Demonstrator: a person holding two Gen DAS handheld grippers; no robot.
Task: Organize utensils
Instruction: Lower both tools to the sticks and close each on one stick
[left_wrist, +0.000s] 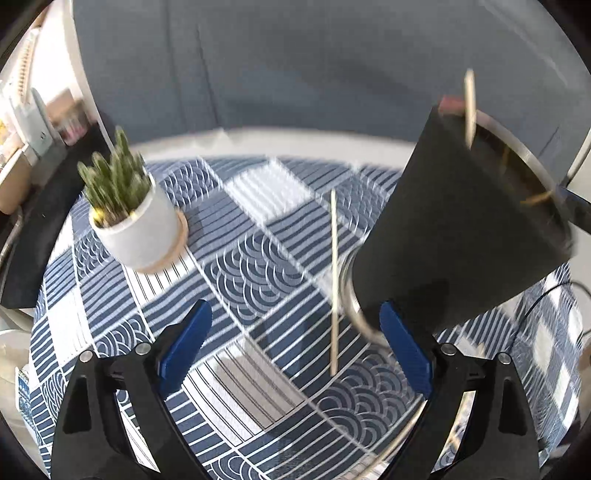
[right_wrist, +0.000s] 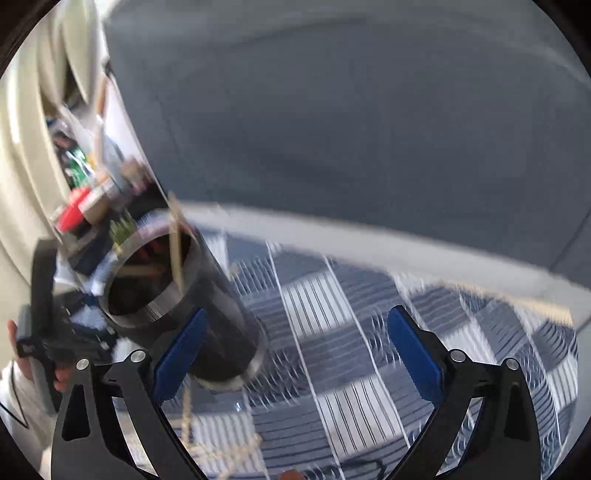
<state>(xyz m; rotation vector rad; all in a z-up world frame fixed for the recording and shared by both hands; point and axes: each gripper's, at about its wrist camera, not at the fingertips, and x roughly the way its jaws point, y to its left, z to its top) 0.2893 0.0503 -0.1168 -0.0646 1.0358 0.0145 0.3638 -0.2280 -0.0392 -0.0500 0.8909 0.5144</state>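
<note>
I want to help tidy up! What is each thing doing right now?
Black cup: upright, one chopstick inside.
Loose chopstick: lying flat on tablecloth.
Potted plant: upright on saucer.
Left gripper: open, empty.
Right gripper: open, empty.

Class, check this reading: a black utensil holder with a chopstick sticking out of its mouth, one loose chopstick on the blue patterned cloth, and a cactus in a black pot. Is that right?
Not quite. The cactus pot is white, not black, as the left wrist view shows. The rest stands: the black utensil holder has a chopstick sticking out, and one loose chopstick lies on the blue patterned cloth.
</note>
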